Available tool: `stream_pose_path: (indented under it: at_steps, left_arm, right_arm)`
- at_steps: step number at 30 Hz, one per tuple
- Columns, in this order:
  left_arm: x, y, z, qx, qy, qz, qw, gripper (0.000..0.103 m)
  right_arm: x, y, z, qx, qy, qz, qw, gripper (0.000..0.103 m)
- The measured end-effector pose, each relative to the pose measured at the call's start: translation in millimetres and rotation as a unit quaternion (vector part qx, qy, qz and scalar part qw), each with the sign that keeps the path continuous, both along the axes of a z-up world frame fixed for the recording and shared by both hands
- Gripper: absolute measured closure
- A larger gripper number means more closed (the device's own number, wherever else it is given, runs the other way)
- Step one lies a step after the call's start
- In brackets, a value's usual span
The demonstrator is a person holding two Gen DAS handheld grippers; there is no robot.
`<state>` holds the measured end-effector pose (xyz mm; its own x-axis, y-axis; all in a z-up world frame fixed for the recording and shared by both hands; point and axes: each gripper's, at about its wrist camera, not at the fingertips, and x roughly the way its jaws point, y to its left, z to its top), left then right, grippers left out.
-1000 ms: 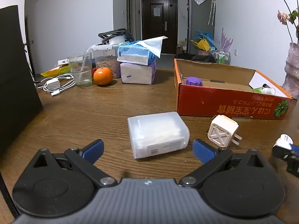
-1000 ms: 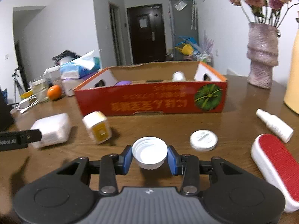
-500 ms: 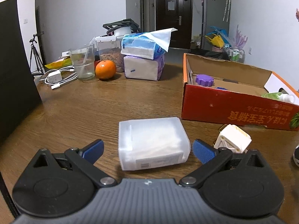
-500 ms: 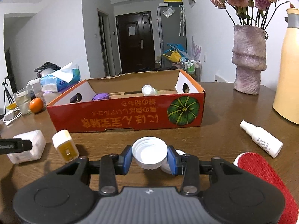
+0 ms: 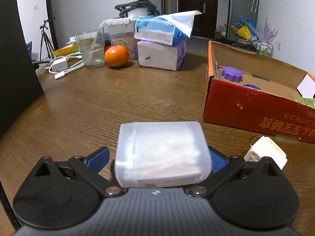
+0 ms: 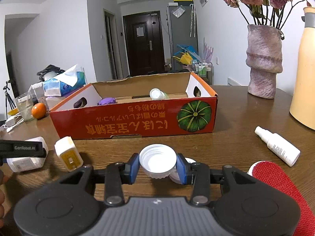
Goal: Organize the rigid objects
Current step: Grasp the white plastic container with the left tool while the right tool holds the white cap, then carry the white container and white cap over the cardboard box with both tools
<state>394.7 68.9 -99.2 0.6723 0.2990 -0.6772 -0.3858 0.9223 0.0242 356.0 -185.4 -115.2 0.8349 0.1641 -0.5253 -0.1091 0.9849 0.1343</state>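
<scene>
On a brown wooden table (image 5: 137, 98), two hand-held grippers work beside a red cardboard box (image 6: 137, 122). The right gripper (image 6: 157, 164) is clamped on a white cap (image 6: 157, 162), open side up, its blue pads pressing the cap's rim on either side and holding it just in front of the box's long wall. A second white lid (image 6: 190, 160) lies on the table right behind the right-hand pad, mostly hidden.

The left gripper (image 5: 157, 157) has its jaws spread wide around a frosted plastic case (image 5: 161, 151) that rests on the table; the left pad (image 5: 97, 156) stands clear of the case, while the right one sits close against its side (whether it touches cannot be told). From the right wrist view the same case (image 6: 27, 160) lies at the far left with the left gripper's dark finger across it.

A white plug adapter (image 5: 265, 153) lies just beside the case, between it and the box. Inside the box sit a purple cap (image 5: 232, 73) near one end and a white-capped bottle (image 6: 157, 94) farther along. On the table to the right lie a white spray bottle (image 6: 277, 146) and a red-faced lint brush (image 6: 283, 188); a vase (image 6: 263, 63) of dried roses stands behind them.
</scene>
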Motion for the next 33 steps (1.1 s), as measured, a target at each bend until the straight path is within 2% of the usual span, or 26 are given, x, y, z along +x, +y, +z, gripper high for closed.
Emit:
stream_pose_path:
  at_steps: [4,6,8,10,16,26,33]
  left_arm:
    - [3,3,-3,-0.009,0.004,-0.001,1.0000,0.000]
    - [3,3,-3,-0.009,0.004,-0.005,0.9999,0.006]
    - [3,3,-3,-0.014,0.002,-0.018,0.9997,0.018]
    - [1,0,-2,-0.004,-0.001,-0.021,0.9998,0.020]
    - [-1,2,-1,-0.013,-0.003,-0.024,0.9996,0.020]
    - [-16,-8,12,0.015,-0.033,-0.043,0.9985,0.020]
    - [-34,-18,24,0.020,-0.052,-0.066,0.9963,0.020]
  right_arm:
    - [0,1,-1,-0.004,0.000,-0.001,1.000,0.064]
    - [0,2,-1,-0.006,0.000,-0.001,1.000,0.064]
    - [-1,2,-1,-0.006,-0.001,-0.001,1.000,0.064]
    - [-1,2,-1,-0.007,-0.002,0.000,1.000,0.064]
    - [-3,3,-1,-0.012,-0.008,0.001,1.000,0.064]
    - [-7,4,1,-0.016,-0.017,-0.002,1.000,0.064]
    - [-12,4,4,-0.018,-0.025,-0.002,1.000,0.064]
